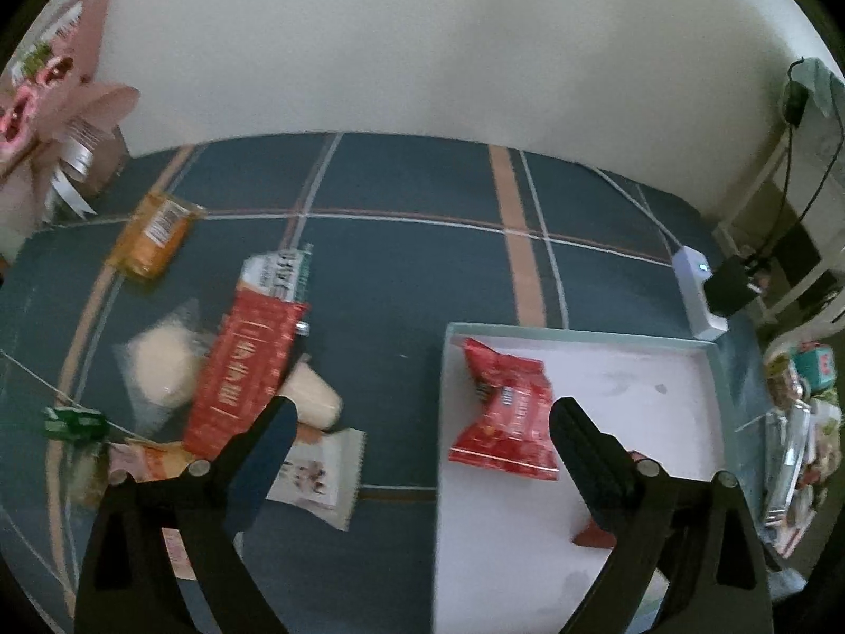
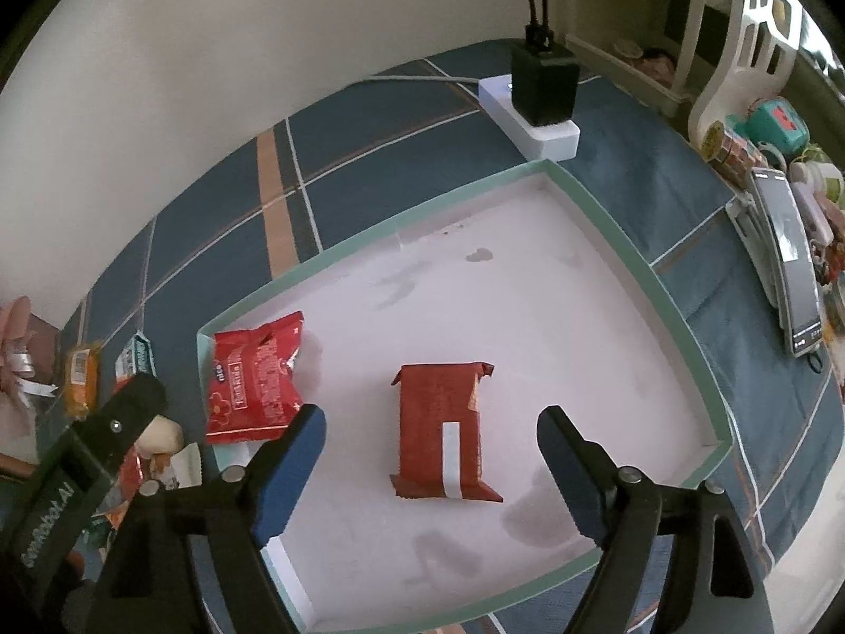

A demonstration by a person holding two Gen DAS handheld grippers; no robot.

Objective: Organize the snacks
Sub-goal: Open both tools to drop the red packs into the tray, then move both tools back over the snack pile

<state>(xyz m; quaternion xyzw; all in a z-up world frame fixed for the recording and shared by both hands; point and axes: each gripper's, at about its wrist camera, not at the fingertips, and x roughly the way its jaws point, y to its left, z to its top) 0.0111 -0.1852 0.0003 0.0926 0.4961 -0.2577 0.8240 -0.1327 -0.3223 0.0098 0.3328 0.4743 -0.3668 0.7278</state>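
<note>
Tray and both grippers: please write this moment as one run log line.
left gripper: open, empty | right gripper: open, empty | tray: two red packets inside | other snacks: outside

1. Left gripper (image 1: 420, 417) hanging over a blue plaid cloth (image 1: 401, 264), jaws spread wide, nothing between them.
2. Shallow green-rimmed tray (image 1: 581, 332) on the right; red snack packet (image 1: 501, 412) lying inside, near its left wall.
3. Darker red wrapper (image 1: 591, 536) peeking out behind the right finger.
4. Loose snacks piled at left: long red box (image 1: 240, 375), pale clear-wrapped bun (image 1: 161, 367), white sachet (image 1: 319, 475), orange packet (image 1: 156, 235) farther back.
5. White power strip (image 1: 697, 290) with a black adapter (image 1: 731, 288) by the far right edge.
</note>
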